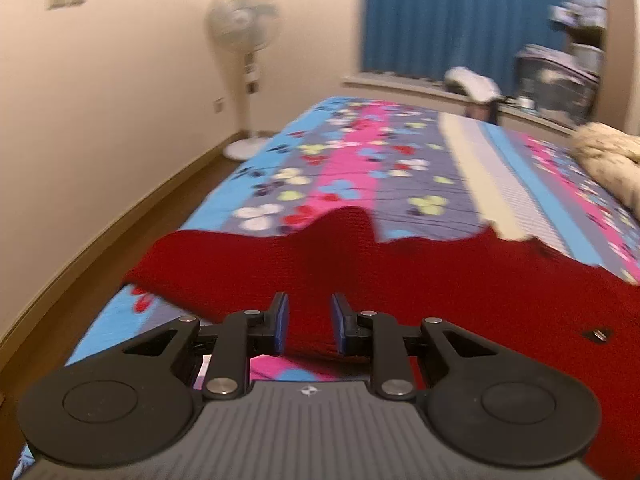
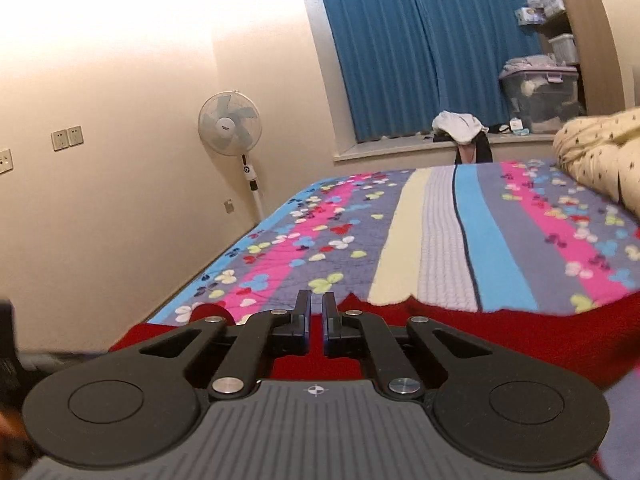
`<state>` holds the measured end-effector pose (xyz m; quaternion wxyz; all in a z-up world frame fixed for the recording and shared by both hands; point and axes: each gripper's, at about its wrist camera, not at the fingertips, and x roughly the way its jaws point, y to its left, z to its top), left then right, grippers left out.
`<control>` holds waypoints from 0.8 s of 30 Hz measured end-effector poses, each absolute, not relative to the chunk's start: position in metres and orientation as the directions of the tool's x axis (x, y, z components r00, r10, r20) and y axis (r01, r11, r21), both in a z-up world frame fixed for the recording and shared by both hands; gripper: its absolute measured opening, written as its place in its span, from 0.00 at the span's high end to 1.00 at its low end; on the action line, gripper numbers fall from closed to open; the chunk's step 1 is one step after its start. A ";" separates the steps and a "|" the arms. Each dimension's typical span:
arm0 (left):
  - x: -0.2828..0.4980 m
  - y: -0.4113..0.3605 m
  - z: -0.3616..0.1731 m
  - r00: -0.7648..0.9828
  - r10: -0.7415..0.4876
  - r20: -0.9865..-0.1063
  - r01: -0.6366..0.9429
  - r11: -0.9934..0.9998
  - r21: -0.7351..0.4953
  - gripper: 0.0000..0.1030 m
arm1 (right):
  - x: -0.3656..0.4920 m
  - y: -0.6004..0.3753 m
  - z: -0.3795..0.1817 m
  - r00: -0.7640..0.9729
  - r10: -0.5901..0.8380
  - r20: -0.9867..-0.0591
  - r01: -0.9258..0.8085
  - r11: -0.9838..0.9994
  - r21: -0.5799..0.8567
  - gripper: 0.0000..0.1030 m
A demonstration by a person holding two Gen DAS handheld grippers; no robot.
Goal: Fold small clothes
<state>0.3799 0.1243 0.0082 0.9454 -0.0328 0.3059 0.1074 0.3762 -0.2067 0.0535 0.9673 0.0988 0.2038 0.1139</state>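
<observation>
A dark red knitted garment (image 1: 400, 280) lies rumpled along the near edge of the butterfly-patterned striped bedspread (image 1: 360, 168). The left gripper (image 1: 308, 322) pinches a raised fold of it. The right gripper (image 2: 316, 320) is closed over the knit; whether it grips cloth is unclear. Only the right view shows the left sleeve rolled at its end (image 2: 210, 312).

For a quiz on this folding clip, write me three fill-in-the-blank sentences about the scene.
1. The garment lying on the bed is ____ in colour.
2. The curtain behind the bed is ____.
3. Against the wall stands a white ____ on a pole.

Missing words: red; blue; fan
</observation>
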 end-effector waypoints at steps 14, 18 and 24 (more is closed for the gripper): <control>0.445 0.263 -0.034 0.628 0.338 -0.701 -0.564 0.818 -0.112 0.43 | 0.429 -0.202 0.013 0.801 0.293 -0.523 -0.147 0.942 0.302 0.91; 0.453 0.280 -0.049 0.595 0.324 -0.736 -0.612 0.776 -0.154 0.29 | 0.430 -0.195 0.007 0.780 0.305 -0.547 -0.160 0.942 0.297 0.91; 0.459 0.272 -0.061 0.628 0.294 -0.721 -0.548 0.825 -0.140 0.76 | 0.431 -0.189 0.007 0.773 0.313 -0.552 -0.183 0.943 0.278 0.91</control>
